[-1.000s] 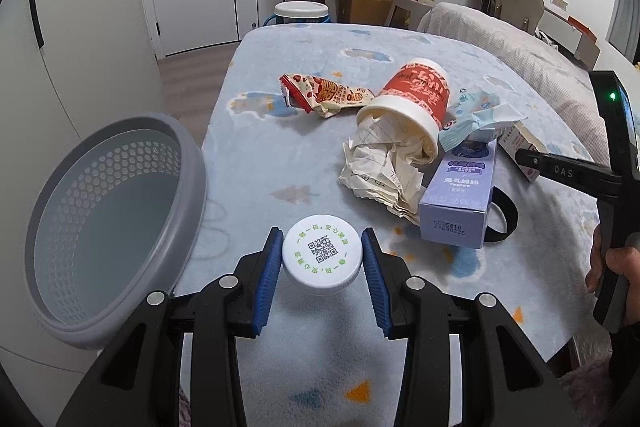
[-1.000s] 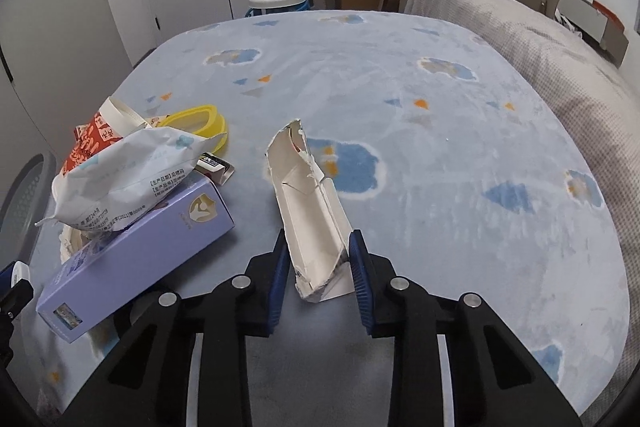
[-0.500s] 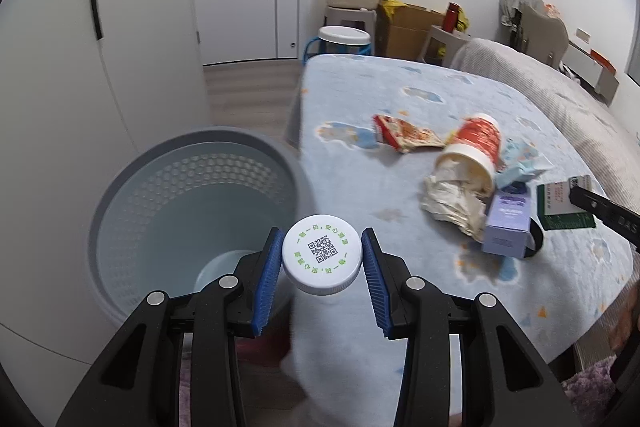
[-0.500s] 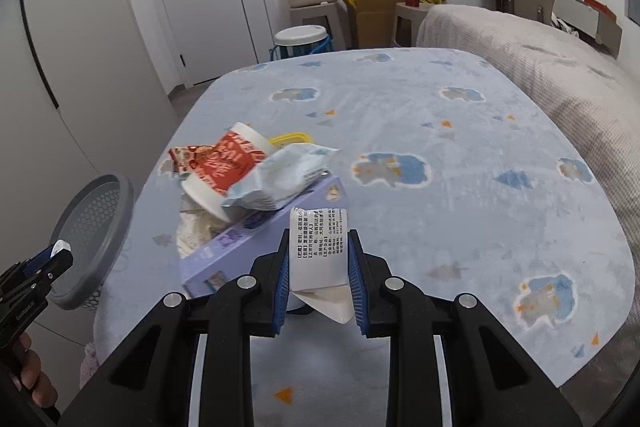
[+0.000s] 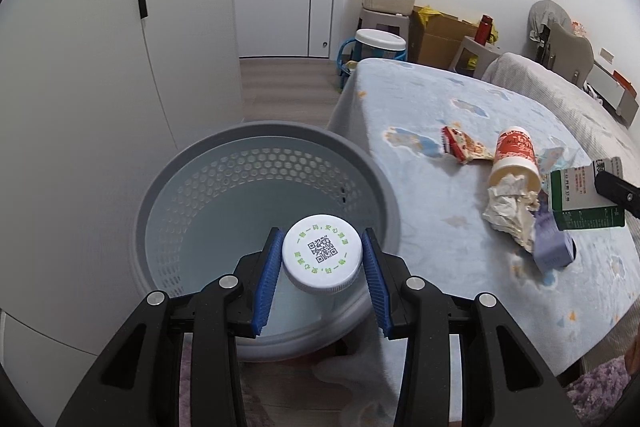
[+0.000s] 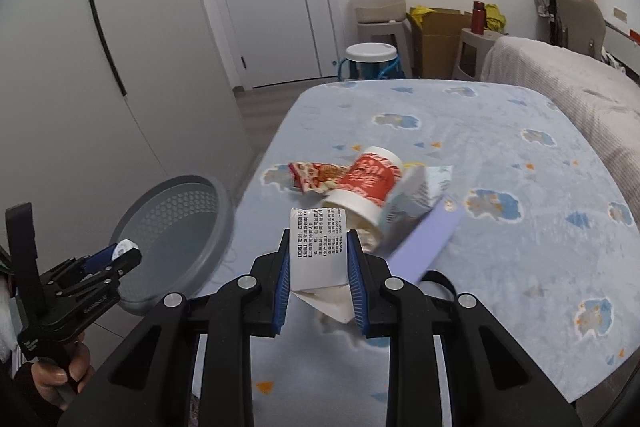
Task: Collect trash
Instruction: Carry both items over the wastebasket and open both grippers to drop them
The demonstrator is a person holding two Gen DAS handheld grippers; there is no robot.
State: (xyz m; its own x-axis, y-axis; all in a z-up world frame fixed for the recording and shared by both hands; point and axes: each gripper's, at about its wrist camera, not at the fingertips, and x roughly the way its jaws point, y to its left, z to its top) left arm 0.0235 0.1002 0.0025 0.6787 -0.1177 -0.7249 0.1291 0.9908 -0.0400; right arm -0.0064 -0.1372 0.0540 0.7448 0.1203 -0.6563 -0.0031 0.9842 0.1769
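Left claw (image 5: pixel 322 269) clamped on white bottle cap (image 5: pixel 321 255), blue pads gripping its sides. Grey perforated bin (image 5: pixel 264 155) sits directly below and ahead of it; position reads as set for a drop, bin mouth unobstructed. Right claw (image 6: pixel 318 269) clamped on flattened white carton (image 6: pixel 320 247), held above the tabletop (image 6: pixel 500 187). Just ahead of the right claw: red paper cup (image 6: pixel 370 183) on its side, red snack wrapper (image 6: pixel 312 177), lilac box (image 6: pixel 428 243), crumpled paper. Bin lies well to its left, with the left claw between; probable crowding there.
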